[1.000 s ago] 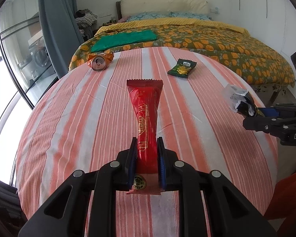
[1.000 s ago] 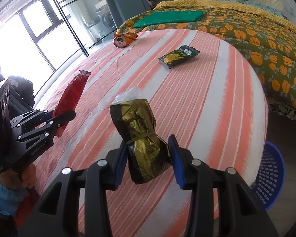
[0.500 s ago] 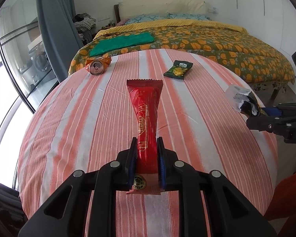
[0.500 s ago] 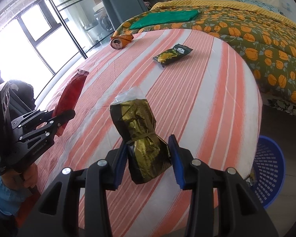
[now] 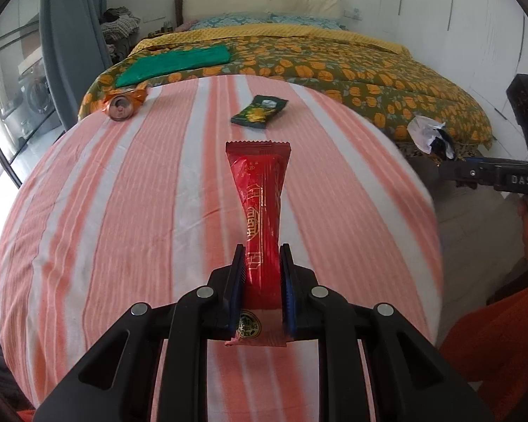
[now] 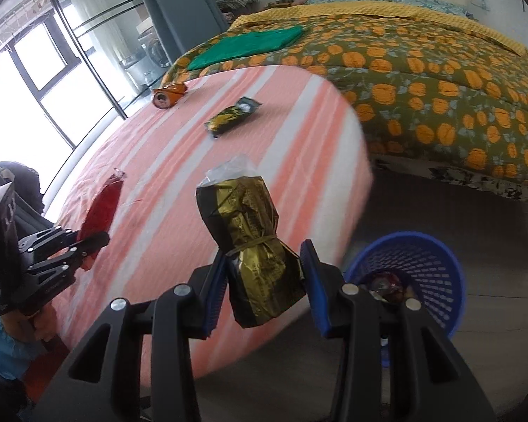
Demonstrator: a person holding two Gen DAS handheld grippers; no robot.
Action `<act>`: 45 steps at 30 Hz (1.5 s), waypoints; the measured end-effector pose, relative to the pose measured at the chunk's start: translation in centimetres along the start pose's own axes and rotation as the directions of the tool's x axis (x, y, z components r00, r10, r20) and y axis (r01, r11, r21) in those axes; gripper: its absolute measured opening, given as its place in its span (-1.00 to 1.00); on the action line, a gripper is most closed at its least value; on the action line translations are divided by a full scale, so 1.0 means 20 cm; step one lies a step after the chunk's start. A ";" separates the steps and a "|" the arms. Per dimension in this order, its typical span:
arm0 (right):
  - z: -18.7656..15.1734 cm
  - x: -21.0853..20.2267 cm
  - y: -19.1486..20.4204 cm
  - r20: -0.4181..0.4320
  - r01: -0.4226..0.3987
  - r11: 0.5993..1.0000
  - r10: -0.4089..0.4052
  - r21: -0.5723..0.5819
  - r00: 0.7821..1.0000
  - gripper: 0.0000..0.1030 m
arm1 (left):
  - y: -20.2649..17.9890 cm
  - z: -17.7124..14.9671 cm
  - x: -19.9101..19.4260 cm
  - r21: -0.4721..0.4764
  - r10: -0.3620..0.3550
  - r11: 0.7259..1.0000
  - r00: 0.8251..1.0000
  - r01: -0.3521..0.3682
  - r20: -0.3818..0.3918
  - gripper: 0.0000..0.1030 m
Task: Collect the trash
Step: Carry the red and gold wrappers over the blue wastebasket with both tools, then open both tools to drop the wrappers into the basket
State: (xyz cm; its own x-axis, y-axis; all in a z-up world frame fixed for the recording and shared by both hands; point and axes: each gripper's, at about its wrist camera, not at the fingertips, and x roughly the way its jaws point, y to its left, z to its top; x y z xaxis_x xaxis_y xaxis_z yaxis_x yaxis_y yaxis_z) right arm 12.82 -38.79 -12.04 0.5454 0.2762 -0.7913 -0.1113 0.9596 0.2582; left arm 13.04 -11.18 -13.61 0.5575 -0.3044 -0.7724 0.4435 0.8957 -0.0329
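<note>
Swinging off the table's edge since a second before, the right gripper had carried its load out past the striped tablecloth, and the blue mesh basket on the floor, earlier only a sliver at the frame's edge, now sat in plain sight just beyond its right finger. That put the drop within reach, as I judged it. The bed behind showed more of its far side.

Both tools were closed on trash. The right one pinched a crumpled gold foil bag, tied at its waist, held in the air over the gap between table and basket. The left gripper had hardly shifted; it clamped a long red wrapper near its lower end, above the cloth.

Left on the table lay a green snack packet and, farther off near the edge, a crushed orange can. Something already lay inside the basket.
</note>
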 end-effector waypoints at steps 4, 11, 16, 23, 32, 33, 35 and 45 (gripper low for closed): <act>-0.01 -0.04 -0.33 -0.031 0.072 0.992 -0.069 0.099 0.997 -0.23 | -0.26 0.09 0.01 0.029 -0.117 0.993 0.993 0.117 -0.011 -0.64; -0.21 0.05 -0.85 -0.115 0.140 0.928 -0.106 0.344 0.988 -0.23 | -0.82 0.22 0.16 0.116 -0.256 0.958 0.963 0.264 -0.081 -0.64; -0.26 0.07 -1.00 -0.128 0.160 0.910 -0.120 0.383 0.985 -0.22 | -1.13 0.22 0.43 0.112 -0.273 0.949 0.946 0.295 -0.175 -0.64; -0.29 0.14 -1.17 -0.156 0.162 0.885 -0.103 0.436 0.982 -0.22 | -1.35 0.23 0.79 0.059 -0.272 0.954 0.928 0.295 -0.253 -0.63; -0.31 0.25 -1.33 -0.176 0.145 0.857 -0.064 0.494 0.982 0.06 | -1.42 0.23 1.13 0.044 -0.234 0.965 0.928 0.257 -0.291 -0.40; -0.32 0.26 -1.34 -0.177 0.139 0.853 -0.056 0.503 0.983 0.11 | -1.43 0.24 1.16 0.040 -0.233 0.966 0.928 0.255 -0.291 -0.29; -0.32 0.26 -1.36 -0.177 0.144 0.847 -0.060 0.511 0.982 0.11 | -1.43 0.26 1.20 0.038 -0.215 0.971 0.933 0.236 -0.290 -0.12; -0.20 0.10 -1.25 -0.110 0.219 0.849 -0.189 0.480 0.976 0.55 | -1.40 0.33 0.78 0.041 -0.337 0.936 0.923 0.350 -0.184 0.17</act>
State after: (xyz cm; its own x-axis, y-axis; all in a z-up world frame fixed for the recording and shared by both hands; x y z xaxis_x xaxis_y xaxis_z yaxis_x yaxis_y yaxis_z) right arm 13.33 -62.11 -22.35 0.4620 0.0940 -0.8819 0.4236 0.8502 0.3125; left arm 14.01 -43.20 -20.58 0.2360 -0.5231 -0.8190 0.6388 0.7186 -0.2749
